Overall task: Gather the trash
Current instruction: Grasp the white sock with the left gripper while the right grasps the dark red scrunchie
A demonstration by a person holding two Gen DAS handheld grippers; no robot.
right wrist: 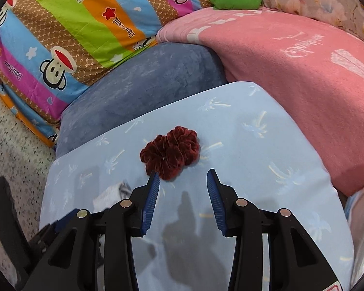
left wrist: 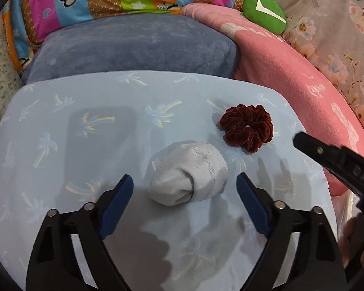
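Observation:
A rolled white sock (left wrist: pixel 189 174) lies on a light blue pillow (left wrist: pixel 60 126) printed with palm trees. My left gripper (left wrist: pixel 184 178) is open, a blue pad on either side of the sock with a gap on both sides. A dark red velvet scrunchie (left wrist: pixel 246 127) lies just beyond the sock to the right. In the right wrist view the scrunchie (right wrist: pixel 169 152) sits just ahead of my right gripper (right wrist: pixel 183 172), which is open and holds nothing. Its left fingertip is close to the scrunchie's near edge. Part of the sock (right wrist: pixel 111 194) shows at the lower left.
A grey-blue cushion (left wrist: pixel 133 48) lies behind the pillow, with a pink blanket (left wrist: pixel 291 77) on the right. A striped monkey-print quilt (right wrist: pixel 60 36) and a green plush (left wrist: pixel 264 12) are at the back. Speckled floor (right wrist: pixel 12 145) is at the left. Pale plastic (left wrist: pixel 344 206) shows at the right edge.

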